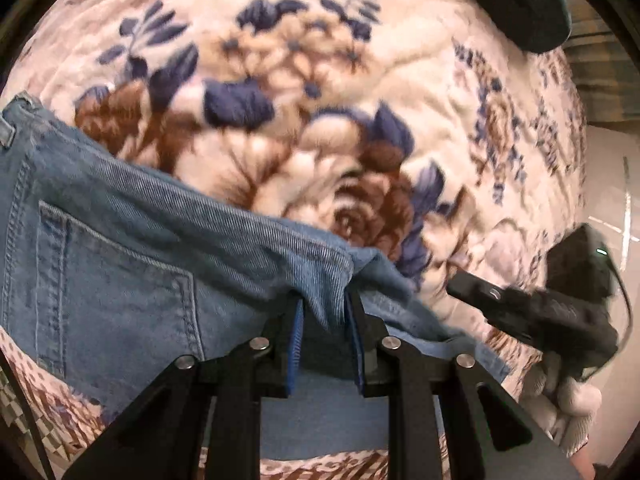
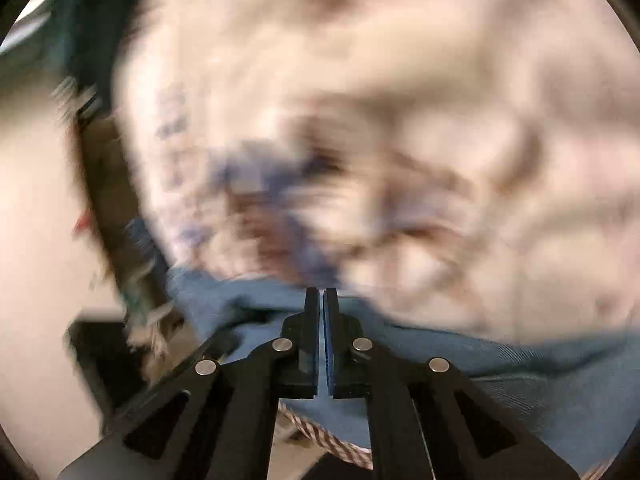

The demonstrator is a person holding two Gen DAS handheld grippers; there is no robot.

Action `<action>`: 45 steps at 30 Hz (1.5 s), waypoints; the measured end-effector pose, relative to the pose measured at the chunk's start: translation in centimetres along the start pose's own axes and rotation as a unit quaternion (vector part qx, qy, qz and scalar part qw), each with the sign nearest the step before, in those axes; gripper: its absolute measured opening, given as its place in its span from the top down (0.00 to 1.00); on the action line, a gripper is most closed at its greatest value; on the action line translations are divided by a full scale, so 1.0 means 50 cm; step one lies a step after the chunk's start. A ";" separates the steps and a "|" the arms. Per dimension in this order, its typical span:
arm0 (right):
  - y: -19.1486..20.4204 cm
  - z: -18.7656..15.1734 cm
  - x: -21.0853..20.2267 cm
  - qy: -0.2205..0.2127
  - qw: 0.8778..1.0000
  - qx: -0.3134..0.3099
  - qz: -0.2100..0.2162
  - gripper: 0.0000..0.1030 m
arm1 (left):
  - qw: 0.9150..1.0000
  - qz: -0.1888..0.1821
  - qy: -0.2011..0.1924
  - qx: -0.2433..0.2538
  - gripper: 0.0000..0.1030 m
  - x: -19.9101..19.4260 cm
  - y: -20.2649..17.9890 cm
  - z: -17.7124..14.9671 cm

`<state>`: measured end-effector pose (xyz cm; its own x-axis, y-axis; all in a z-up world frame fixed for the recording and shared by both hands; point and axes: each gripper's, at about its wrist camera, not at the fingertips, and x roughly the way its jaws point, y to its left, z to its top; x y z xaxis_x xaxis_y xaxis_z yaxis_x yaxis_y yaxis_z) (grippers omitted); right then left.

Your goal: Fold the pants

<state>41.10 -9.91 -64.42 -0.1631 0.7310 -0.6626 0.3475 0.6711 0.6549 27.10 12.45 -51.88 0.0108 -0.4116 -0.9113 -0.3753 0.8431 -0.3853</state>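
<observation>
From the left wrist camera, the pair of blue denim pants [image 1: 120, 240] lies across the lower left of a plush cream blanket with blue and brown flowers [image 1: 320, 100], a stitched back pocket [image 1: 116, 292] facing up. The left gripper [image 1: 325, 308], black with blue-padded fingers, has a raised fold of the denim bunched between its fingers, which press against the cloth from both sides. To the right, the right gripper [image 1: 460, 285] shows as a black body held in a white-gloved hand [image 1: 568, 396] over the blanket. A dark teal object [image 1: 536, 4] sits at the blanket's far upper right edge. From the right wrist camera, heavily blurred, the right gripper [image 2: 321, 294] has its fingers drawn almost together at the denim's edge [image 2: 520, 364]; whether cloth is pinched there cannot be told.
</observation>
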 end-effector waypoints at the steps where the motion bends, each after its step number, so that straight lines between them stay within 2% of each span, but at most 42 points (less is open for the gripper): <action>1: 0.036 -0.004 -0.009 0.008 0.998 -0.054 -0.020 0.86 | 1.000 -0.002 -0.002 -0.002 0.82 -0.004 0.004 0.003; 2: 0.083 -0.014 -0.008 0.025 0.991 -0.121 -0.044 0.67 | 1.000 -0.003 -0.003 -0.004 0.82 -0.004 0.008 0.006; 3: 0.109 -0.022 -0.003 0.043 0.984 -0.161 -0.063 0.36 | 1.000 -0.009 0.000 -0.007 0.82 0.002 0.012 0.011; 4: 0.130 -0.035 0.001 0.068 0.974 -0.201 -0.076 0.29 | 1.000 -0.011 0.002 -0.012 0.82 0.006 0.015 0.014; 6: 0.166 -0.067 0.032 0.092 0.949 -0.275 -0.125 0.29 | 1.000 -0.019 0.005 -0.020 0.82 0.017 0.018 0.024; 7: 0.173 -0.085 0.060 0.108 0.925 -0.319 -0.175 0.31 | 1.000 -0.019 0.005 -0.019 0.82 0.020 0.018 0.026; 8: 0.168 -0.090 0.077 0.114 0.907 -0.343 -0.216 0.54 | 1.000 -0.018 0.006 -0.017 0.82 0.027 0.015 0.032; 9: 0.160 -0.096 0.100 0.125 0.891 -0.358 -0.249 0.88 | 1.000 -0.016 0.007 -0.014 0.82 0.036 0.012 0.040; 10: 0.143 -0.097 0.107 0.122 0.885 -0.357 -0.273 0.90 | 1.000 -0.015 0.009 -0.013 0.81 0.047 0.011 0.049; 11: 0.127 -0.078 0.101 0.097 0.899 -0.327 -0.274 0.92 | 1.000 -0.016 0.011 -0.013 0.81 0.057 0.010 0.057; 12: 0.110 -0.055 0.095 0.084 0.919 -0.285 -0.261 0.93 | 1.000 -0.020 0.013 -0.013 0.81 0.065 0.012 0.066; 14: 0.040 0.006 0.061 0.055 0.968 -0.150 -0.194 0.93 | 0.999 -0.027 0.021 -0.017 0.81 0.082 0.017 0.087; 15: 0.013 0.020 0.055 0.049 0.978 -0.108 -0.171 0.93 | 0.999 -0.031 0.028 -0.022 0.81 0.088 0.020 0.095; 17: -0.035 0.039 0.059 0.043 0.989 -0.042 -0.137 0.92 | 0.997 -0.045 0.039 -0.045 0.81 0.083 0.033 0.105; 19: -0.062 0.044 0.066 0.044 0.993 0.008 -0.108 0.89 | 0.996 -0.058 0.043 -0.056 0.80 0.060 0.040 0.103; 20: -0.075 0.048 0.053 0.046 0.995 0.022 -0.088 0.88 | 0.996 -0.063 0.039 -0.058 0.76 0.044 0.042 0.100; 22: -0.085 0.054 0.002 0.048 0.996 0.014 -0.076 0.84 | 0.997 -0.058 0.020 -0.050 0.69 0.003 0.044 0.090; 23: -0.069 0.047 -0.024 0.035 0.996 -0.009 -0.082 0.68 | 0.998 -0.049 0.011 -0.046 0.59 -0.012 0.045 0.086; 24: -0.057 0.031 -0.067 0.017 0.995 -0.030 -0.095 0.45 | 0.998 -0.039 0.000 -0.041 0.55 -0.027 0.048 0.082; 25: -0.023 0.020 -0.094 -0.017 0.992 -0.066 -0.109 0.37 | 0.999 -0.028 -0.014 -0.039 0.51 -0.042 0.053 0.079; 26: 0.000 0.012 -0.101 -0.033 0.989 -0.092 -0.107 0.34 | 0.999 -0.015 -0.026 -0.035 0.51 -0.052 0.057 0.078; 29: 0.093 -0.004 -0.069 -0.031 0.977 -0.179 -0.113 0.34 | 0.997 0.039 -0.068 -0.016 0.51 -0.083 0.078 0.077; 32: 0.194 0.005 0.022 -0.017 0.952 -0.268 -0.150 0.36 | 0.993 0.082 -0.087 -0.007 0.51 -0.092 0.116 0.079; 34: 0.238 0.015 0.118 0.007 0.943 -0.288 -0.167 0.69 | 0.991 0.100 -0.092 -0.002 0.51 -0.089 0.140 0.077; 35: 0.236 0.032 0.154 0.033 0.944 -0.277 -0.175 0.89 | 0.989 0.111 -0.093 0.004 0.51 -0.084 0.146 0.076; 36: 0.224 0.051 0.169 0.046 0.953 -0.247 -0.168 0.93 | 0.988 0.119 -0.093 0.012 0.51 -0.078 0.153 0.076; 37: 0.194 0.080 0.179 0.052 0.969 -0.193 -0.148 0.97 | 0.987 0.131 -0.094 0.025 0.51 -0.069 0.158 0.075; 38: 0.150 0.111 0.171 0.045 0.983 -0.128 -0.121 0.98 | 0.985 0.144 -0.095 0.033 0.51 -0.063 0.160 0.073; 40: 0.081 0.148 0.146 0.047 0.996 -0.039 -0.061 0.98 | 0.981 0.157 -0.098 0.058 0.51 -0.051 0.158 0.069; 42: 0.076 0.146 0.108 0.052 0.997 -0.040 -0.040 0.95 | 0.977 0.164 -0.108 0.076 0.51 -0.051 0.148 0.061; 43: 0.081 0.142 0.084 0.050 0.997 -0.051 -0.033 0.91 | 0.978 0.154 -0.111 0.086 0.51 -0.053 0.140 0.056; 44: 0.091 0.131 0.042 0.045 0.996 -0.072 -0.028 0.79 | 0.979 0.145 -0.109 0.091 0.51 -0.054 0.134 0.053; 45: 0.094 0.122 -0.004 0.036 0.994 -0.091 -0.038 0.50 | 0.981 0.134 -0.104 0.099 0.51 -0.056 0.127 0.049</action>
<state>48.39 -7.68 -63.42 -0.2509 0.6802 -0.6888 0.1594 0.7308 0.6637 26.97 19.81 -52.14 0.1323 -0.1046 -0.9857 -0.2040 0.9703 -0.1304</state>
